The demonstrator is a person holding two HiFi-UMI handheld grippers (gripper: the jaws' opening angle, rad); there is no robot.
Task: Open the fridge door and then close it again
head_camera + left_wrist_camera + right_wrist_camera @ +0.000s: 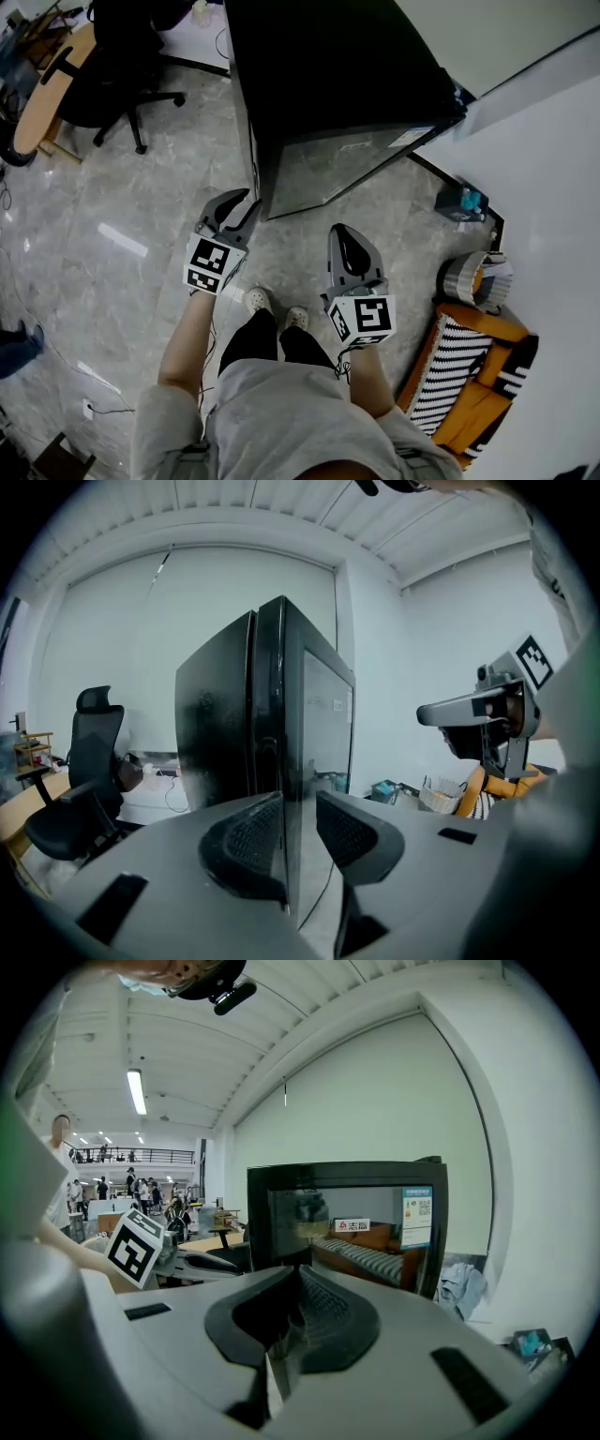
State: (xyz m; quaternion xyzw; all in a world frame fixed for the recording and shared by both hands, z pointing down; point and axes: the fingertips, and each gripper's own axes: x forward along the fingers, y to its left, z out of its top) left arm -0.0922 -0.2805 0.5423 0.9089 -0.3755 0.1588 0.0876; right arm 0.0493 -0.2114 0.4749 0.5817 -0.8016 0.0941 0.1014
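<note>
The right claw [343, 232] is closed, tips together and empty, just short of the glass door [328, 169] of the black fridge [328, 84]. The left claw [244, 201] stands open at the fridge's near left corner, door edge lined up with its gap, pads not pressing. The door is shut. Far left stands an office chair [112, 84]

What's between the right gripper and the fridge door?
Only bare floor. The head view shows the right gripper short of the fridge door, apart from it, with nothing lying in the gap.
</note>
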